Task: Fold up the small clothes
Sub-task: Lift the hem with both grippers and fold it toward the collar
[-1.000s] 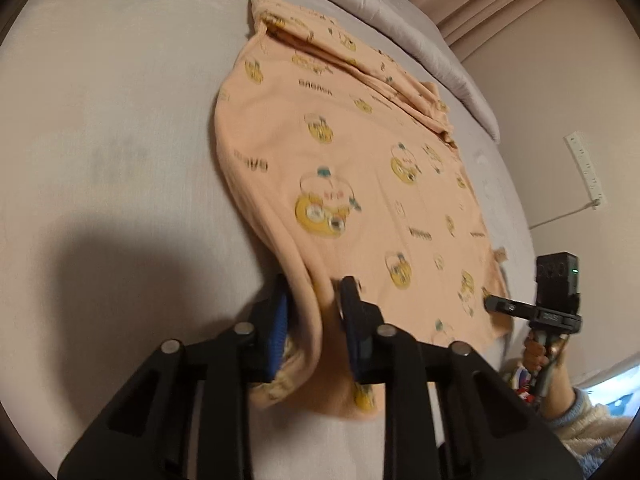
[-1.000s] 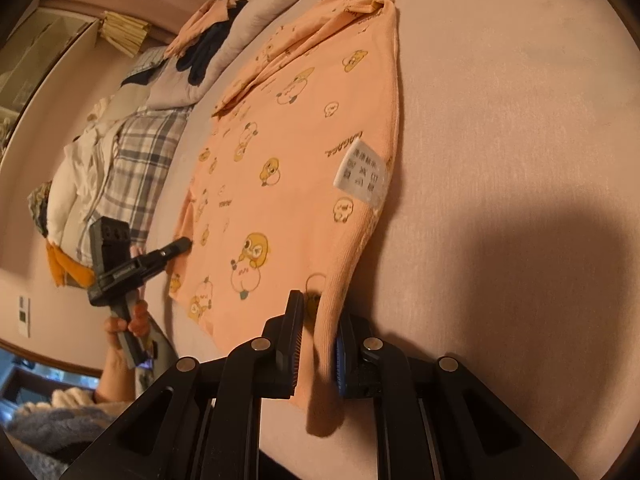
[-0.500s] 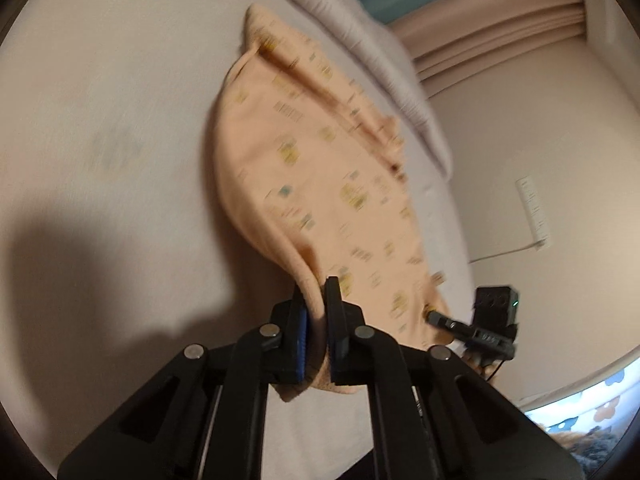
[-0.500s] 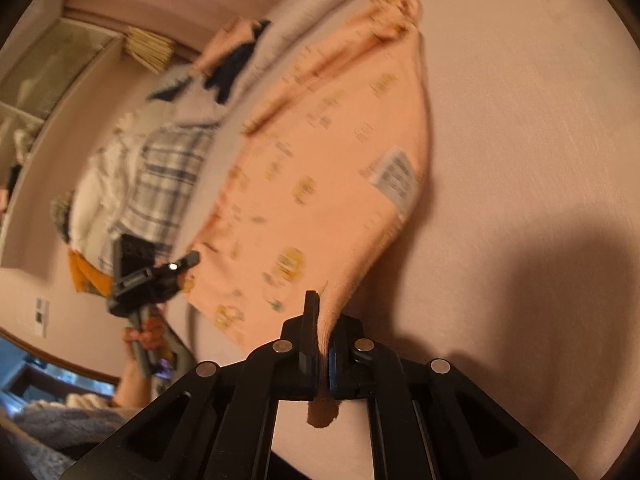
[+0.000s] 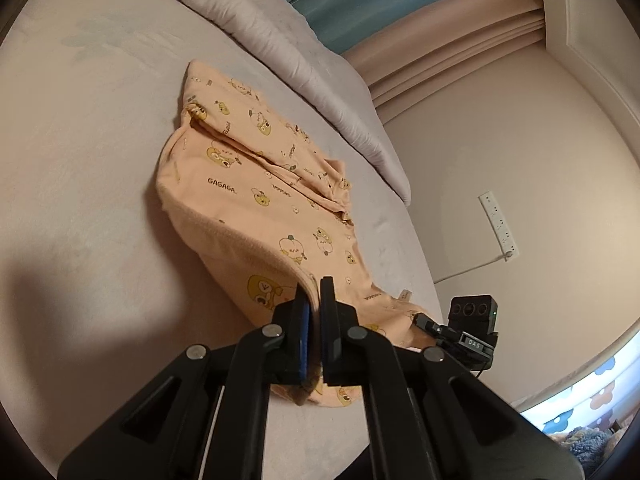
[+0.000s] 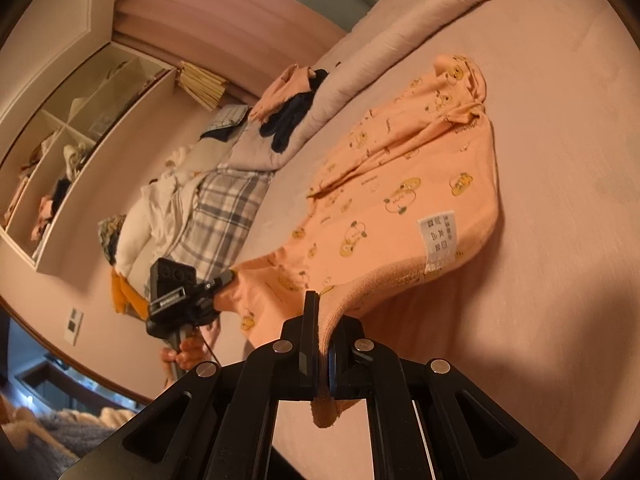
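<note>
- The peach garment (image 5: 256,200), printed with little yellow cartoon figures, lies out on the pale bed (image 5: 80,160), its far end folded and bunched toward the long bolster (image 5: 304,64) at the bed's far edge; the near hem is lifted clear of the bed.
- The left gripper (image 5: 311,312) has just been closing on the hem; its jaws are pinched tight on one corner, cloth drooping below the blue pads (image 5: 305,336).
- The right gripper (image 6: 324,336) is clamped on the other corner, a flap of fabric hanging beneath it; a white care label (image 6: 438,238) shows on the raised fold just beyond.
- Between the two grips the hem is stretched, the rest sloping down to the bed.
- Past the far corner of the bed sit a plaid cloth (image 6: 224,208), a heap of other clothes (image 6: 292,112) and open shelves (image 6: 68,152).
</note>
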`<action>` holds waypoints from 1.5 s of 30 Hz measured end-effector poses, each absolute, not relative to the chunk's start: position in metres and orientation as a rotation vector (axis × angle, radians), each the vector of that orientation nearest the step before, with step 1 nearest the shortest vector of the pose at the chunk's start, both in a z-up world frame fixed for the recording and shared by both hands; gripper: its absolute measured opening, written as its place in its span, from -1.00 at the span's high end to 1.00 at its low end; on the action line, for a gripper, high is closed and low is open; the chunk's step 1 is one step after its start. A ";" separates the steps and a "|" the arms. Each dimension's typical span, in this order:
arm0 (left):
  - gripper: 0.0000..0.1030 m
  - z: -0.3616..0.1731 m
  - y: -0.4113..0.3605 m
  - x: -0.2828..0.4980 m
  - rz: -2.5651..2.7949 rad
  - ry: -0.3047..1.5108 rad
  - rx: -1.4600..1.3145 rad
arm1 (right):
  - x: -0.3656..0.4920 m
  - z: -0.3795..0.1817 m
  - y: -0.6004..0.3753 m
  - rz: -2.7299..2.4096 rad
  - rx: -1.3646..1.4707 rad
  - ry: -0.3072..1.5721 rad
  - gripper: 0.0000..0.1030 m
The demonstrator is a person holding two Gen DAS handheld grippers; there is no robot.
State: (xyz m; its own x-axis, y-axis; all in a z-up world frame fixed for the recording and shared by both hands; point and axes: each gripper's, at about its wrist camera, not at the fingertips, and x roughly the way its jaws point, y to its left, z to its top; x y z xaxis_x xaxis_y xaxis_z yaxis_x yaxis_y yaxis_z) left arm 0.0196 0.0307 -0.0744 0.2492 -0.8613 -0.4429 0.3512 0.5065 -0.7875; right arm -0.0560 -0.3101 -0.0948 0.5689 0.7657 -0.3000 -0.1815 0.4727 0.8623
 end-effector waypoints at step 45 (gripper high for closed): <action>1.00 -0.082 0.002 0.246 -0.713 0.911 -0.940 | 0.154 -0.108 -0.391 0.383 1.095 0.765 0.91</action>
